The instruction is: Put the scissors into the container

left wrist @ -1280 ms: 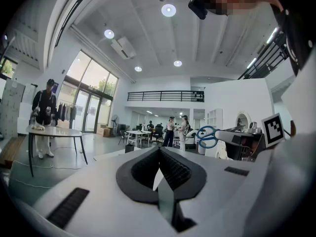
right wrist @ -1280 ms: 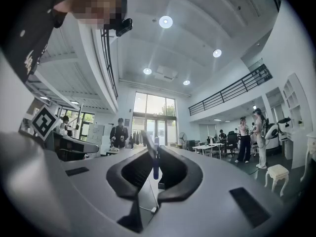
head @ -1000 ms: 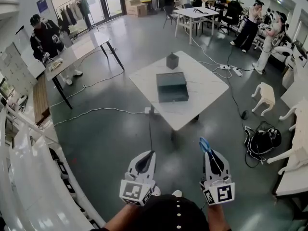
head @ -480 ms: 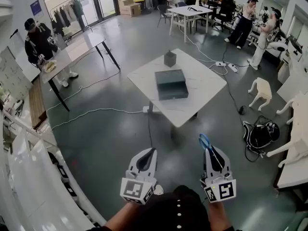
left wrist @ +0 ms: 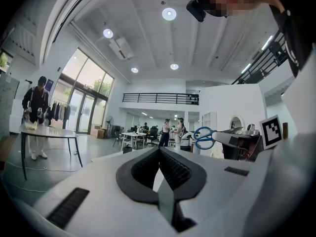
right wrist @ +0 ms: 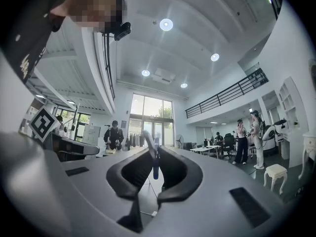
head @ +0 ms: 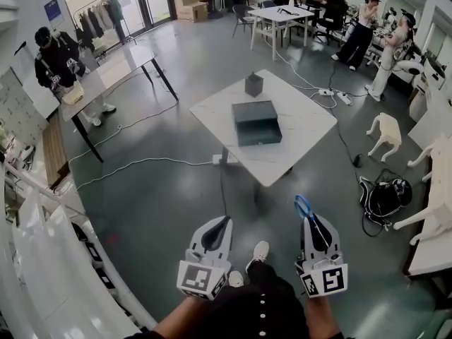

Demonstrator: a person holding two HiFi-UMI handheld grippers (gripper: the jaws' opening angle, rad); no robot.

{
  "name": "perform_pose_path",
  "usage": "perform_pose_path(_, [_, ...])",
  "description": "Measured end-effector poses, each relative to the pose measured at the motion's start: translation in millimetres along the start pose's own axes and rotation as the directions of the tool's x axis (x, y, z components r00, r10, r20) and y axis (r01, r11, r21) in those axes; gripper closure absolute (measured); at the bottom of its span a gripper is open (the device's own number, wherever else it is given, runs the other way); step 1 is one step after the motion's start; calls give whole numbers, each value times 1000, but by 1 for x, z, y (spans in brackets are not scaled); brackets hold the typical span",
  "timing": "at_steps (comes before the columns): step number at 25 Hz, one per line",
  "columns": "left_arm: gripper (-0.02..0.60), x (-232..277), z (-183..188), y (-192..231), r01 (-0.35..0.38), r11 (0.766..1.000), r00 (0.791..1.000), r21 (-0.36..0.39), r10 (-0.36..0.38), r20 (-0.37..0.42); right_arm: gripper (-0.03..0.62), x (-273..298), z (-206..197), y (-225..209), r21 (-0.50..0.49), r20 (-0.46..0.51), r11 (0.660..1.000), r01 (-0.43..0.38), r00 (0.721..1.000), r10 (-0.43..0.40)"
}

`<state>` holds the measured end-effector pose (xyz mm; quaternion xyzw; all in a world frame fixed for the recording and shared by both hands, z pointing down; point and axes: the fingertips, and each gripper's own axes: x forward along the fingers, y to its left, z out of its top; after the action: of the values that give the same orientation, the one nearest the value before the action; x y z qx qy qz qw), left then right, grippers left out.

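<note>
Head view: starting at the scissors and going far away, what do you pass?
Scissors → table → container → small dark box → far white table.

A white shoe (head: 260, 253) has swung forward into the lower middle of the frame, between the left tool (head: 224, 220) and the right tool (head: 309, 222), where only its toe showed a second ago. The tabletop (head: 300, 129) and its dark container (head: 256, 122) have slid slightly up the frame. The person (head: 51, 55) at the upper left has shifted leftward.
</note>
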<state>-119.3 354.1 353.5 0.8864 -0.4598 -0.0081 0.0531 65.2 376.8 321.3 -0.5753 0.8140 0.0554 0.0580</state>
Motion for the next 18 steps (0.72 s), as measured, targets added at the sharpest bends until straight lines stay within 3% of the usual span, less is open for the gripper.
perform_pose_path(18, [555,96,5,43,-42,999,999,3,42,-8,543,93,-22,-59,6,-3,1000,-24,1000,24])
